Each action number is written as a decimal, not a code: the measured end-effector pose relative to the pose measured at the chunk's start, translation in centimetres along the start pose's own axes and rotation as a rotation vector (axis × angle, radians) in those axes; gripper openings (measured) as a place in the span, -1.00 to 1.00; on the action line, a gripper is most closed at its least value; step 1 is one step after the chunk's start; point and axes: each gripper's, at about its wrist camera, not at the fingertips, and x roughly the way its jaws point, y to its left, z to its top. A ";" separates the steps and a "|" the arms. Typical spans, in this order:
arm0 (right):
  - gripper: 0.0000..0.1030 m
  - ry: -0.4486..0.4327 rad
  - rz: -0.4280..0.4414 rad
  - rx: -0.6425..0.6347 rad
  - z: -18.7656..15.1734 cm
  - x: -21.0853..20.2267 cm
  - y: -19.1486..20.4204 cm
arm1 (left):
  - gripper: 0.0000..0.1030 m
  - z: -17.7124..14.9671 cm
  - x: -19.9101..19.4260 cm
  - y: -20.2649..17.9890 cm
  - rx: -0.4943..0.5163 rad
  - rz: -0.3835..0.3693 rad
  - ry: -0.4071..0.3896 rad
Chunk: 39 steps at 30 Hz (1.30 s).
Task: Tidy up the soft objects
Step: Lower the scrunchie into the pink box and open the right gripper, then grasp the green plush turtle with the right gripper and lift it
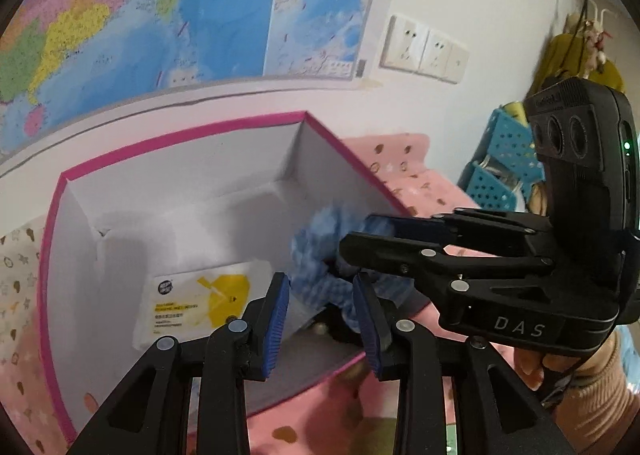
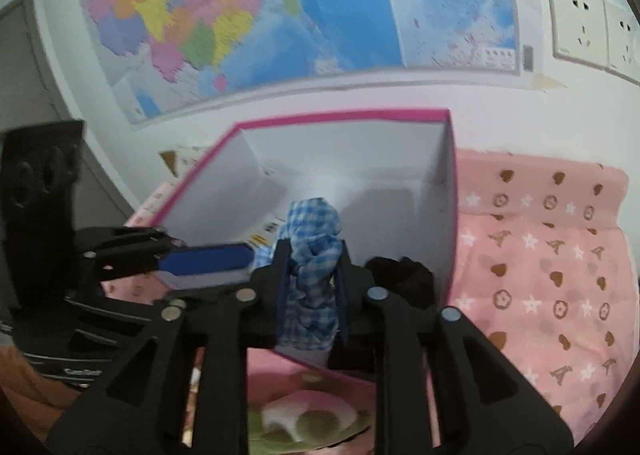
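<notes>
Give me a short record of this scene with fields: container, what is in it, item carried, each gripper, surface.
container: open box, pink rim, white inside
in box: white and yellow packet; dark item
item carried: blue checked cloth, above the box
right gripper: cloth between its fingers
left gripper: open, beside the cloth
surface: pink patterned sheet

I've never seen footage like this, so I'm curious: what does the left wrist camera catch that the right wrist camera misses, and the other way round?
Only the left: blue star baskets and a white-and-yellow packet in the box. Only the right: a grey door and a dark item in the box's corner. Both: the pink-rimmed box, wall map, pink cloth and blue checked cloth.
</notes>
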 end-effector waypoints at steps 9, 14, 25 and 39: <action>-0.29 -0.016 -0.062 0.023 -0.8 -1.0 -0.9 | -0.32 -1.2 -1.6 0.9 -0.013 0.003 -0.031; -0.28 -0.048 -0.028 0.025 -1.5 -3.1 -0.4 | -0.23 -2.1 -4.3 0.9 -0.008 -0.015 -0.082; -0.15 -0.098 0.085 0.015 -4.3 -7.9 2.0 | -0.16 -4.5 -8.7 -0.5 0.016 -0.088 -0.152; 0.12 0.048 0.025 0.109 -9.8 -4.8 -0.1 | -0.14 -10.7 -6.5 -2.4 0.024 -0.150 0.018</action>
